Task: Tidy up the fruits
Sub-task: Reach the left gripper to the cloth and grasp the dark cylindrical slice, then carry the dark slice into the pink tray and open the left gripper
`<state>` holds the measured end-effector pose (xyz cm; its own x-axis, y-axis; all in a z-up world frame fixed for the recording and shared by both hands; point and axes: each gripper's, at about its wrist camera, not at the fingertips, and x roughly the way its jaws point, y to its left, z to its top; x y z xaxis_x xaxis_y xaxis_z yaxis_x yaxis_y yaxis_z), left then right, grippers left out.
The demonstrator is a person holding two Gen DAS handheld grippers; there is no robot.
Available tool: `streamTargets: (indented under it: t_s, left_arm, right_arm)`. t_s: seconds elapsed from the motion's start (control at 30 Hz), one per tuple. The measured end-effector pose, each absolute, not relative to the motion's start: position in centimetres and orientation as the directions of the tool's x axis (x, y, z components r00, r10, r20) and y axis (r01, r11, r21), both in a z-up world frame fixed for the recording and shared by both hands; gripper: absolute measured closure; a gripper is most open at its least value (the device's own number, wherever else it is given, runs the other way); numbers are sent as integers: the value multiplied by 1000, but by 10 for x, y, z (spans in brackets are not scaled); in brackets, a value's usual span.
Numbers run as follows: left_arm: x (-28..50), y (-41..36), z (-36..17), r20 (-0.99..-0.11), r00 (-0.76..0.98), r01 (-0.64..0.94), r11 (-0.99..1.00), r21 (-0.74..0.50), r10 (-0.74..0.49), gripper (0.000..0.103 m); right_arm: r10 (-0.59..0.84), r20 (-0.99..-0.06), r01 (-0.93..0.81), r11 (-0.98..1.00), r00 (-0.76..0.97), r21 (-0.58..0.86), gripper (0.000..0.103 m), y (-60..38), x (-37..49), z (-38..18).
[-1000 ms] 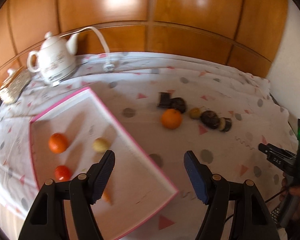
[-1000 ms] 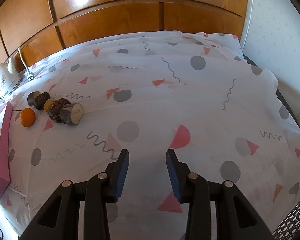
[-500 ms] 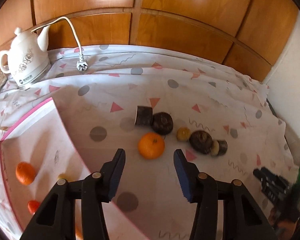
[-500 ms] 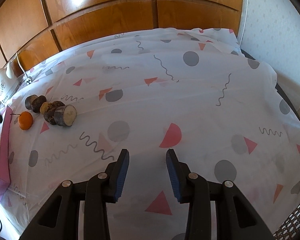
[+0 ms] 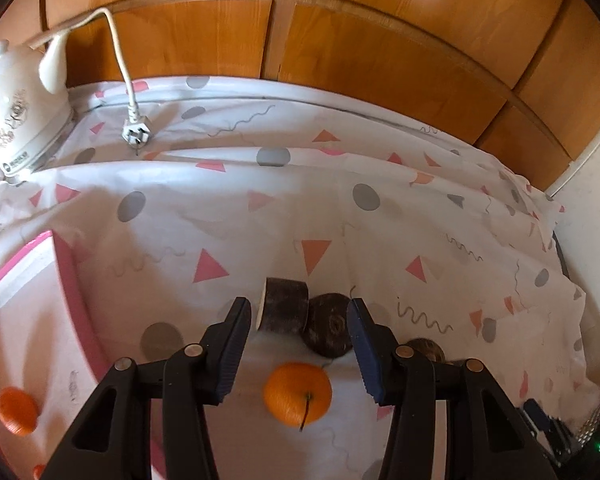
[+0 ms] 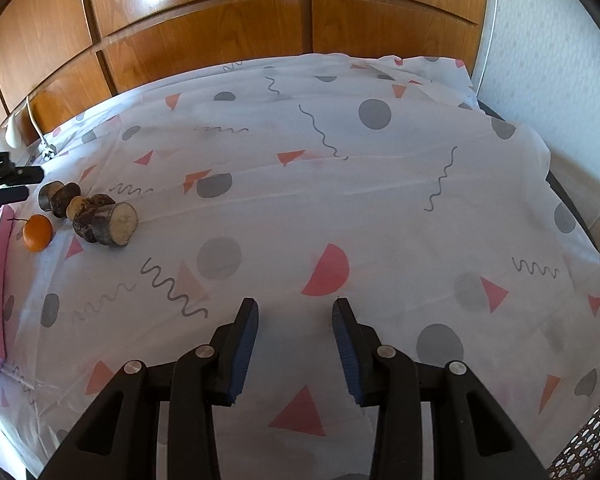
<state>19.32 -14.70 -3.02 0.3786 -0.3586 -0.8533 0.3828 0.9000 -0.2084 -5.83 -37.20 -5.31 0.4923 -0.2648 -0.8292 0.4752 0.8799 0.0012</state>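
An orange point(image 5: 298, 394) with a stem lies on the patterned cloth between the fingers of my open left gripper point(image 5: 300, 320), just behind the fingertips. Beyond it lie a dark cut piece point(image 5: 284, 310) and a dark round fruit point(image 5: 330, 330). A pink-rimmed white tray point(image 5: 72, 296) at the left holds an orange fruit point(image 5: 16, 410). In the right wrist view the same orange point(image 6: 37, 232) and a row of dark fruit pieces point(image 6: 100, 216) lie far left. My right gripper point(image 6: 296, 320) is open and empty over bare cloth. The left gripper's tips point(image 6: 8, 186) show at that view's left edge.
A white kettle point(image 5: 16, 120) with a cord and plug point(image 5: 137, 132) stands at the back left. Wooden panels point(image 5: 340, 40) run behind the table. A white wall point(image 6: 560, 60) bounds the right side. A mesh surface point(image 6: 588, 448) shows at the lower right.
My left gripper has moved from over the tray to the right and down, and the orange now lies between its fingers. The right gripper has drifted only slightly.
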Motion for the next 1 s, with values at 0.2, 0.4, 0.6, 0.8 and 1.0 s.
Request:
streamTargets:
  t_s: [0.2, 0.4, 0.6, 0.8, 1.0]
  left_arm:
    - [199, -151, -42, -855, 365, 378, 898, -226, -369, 59]
    - [202, -140, -50, -845, 366, 365, 896, -254, -389, 74]
    - [193, -130, -43, -826, 375, 367, 885, -286, -422, 75]
    - [171, -103, -12, -774, 420, 366, 869, -333, -474, 75]
    - [150, -55, 14, -737, 513, 343, 893, -293, -439, 75]
  right_arm:
    - [-264, -828, 474, 880, 495, 2, 64, -373, -59, -53]
    - [-269, -828, 473, 881, 492, -5, 64, -372, -59, -54]
    - [-274, -827, 475, 880, 491, -9, 64, -371, -60, -54]
    - [-283, -825, 472, 881, 490, -22, 64, -368, -59, -55]
    - [-292, -823, 473, 880, 487, -32, 64, -367, -60, -56]
